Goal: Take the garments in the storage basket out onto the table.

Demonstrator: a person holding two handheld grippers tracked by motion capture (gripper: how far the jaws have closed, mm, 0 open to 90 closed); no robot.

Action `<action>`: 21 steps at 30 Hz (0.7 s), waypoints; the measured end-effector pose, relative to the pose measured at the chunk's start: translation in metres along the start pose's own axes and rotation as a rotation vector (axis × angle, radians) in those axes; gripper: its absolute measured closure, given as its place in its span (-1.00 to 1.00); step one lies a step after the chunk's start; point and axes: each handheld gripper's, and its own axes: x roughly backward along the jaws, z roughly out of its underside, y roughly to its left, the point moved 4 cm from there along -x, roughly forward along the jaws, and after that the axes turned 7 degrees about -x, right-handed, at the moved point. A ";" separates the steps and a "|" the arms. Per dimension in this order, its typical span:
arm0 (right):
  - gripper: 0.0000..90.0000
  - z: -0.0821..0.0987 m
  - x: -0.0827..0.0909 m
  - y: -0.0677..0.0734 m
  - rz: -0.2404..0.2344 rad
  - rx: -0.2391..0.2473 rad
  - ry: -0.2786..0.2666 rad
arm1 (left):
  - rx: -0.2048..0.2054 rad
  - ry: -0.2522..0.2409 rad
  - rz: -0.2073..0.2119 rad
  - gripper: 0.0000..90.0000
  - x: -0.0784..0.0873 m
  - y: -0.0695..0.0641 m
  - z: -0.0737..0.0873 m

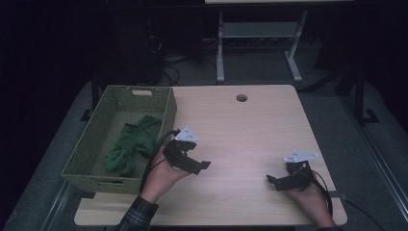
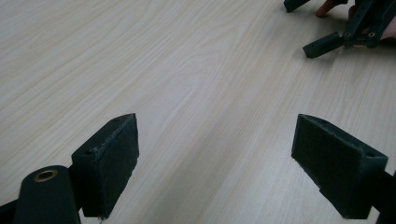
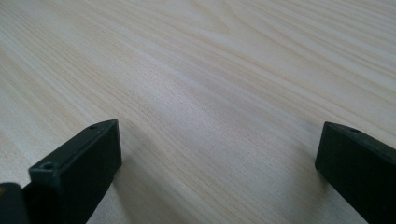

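both grippers rest over the bare worktop, the green cloth lying in the basket at left.

the left gripper (image 1: 185,156), centre-left of the frame just beside the basket (image 1: 166,113), has its jaws spread wide with nothing between them; the right gripper (image 1: 288,179), lower right, is likewise gaping and empty over the wooden worktop (image 1: 240,134). the crumpled green cloth (image 1: 132,144) sits inside the woven basket, touching its floor. to take it cleanly, i judge the left gripper should swing over the rim, come down on a raised fold and avoid snagging the weave.

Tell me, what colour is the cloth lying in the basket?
Green, a darker green than the basket around it; the cloth shows best in the high view.
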 end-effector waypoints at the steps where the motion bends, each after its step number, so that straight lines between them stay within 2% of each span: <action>1: -1.00 0.000 0.000 0.000 0.000 0.000 0.000 | -0.017 0.005 -0.007 -0.68 0.004 0.003 -0.001; 6: -1.00 0.000 0.000 0.000 0.004 -0.004 0.000 | -0.008 -0.005 -0.006 -0.68 0.010 0.007 -0.005; 9: -1.00 0.000 0.000 0.000 0.006 -0.006 -0.001 | -0.023 -0.009 -0.005 -0.68 0.016 0.010 -0.009; 12: -1.00 0.000 0.000 0.000 0.007 -0.006 -0.002 | -0.022 -0.015 -0.005 -0.68 0.018 0.012 -0.011; 21: -1.00 0.000 0.000 -0.001 0.014 -0.006 -0.003 | -0.021 -0.020 -0.048 -0.68 0.034 0.023 -0.011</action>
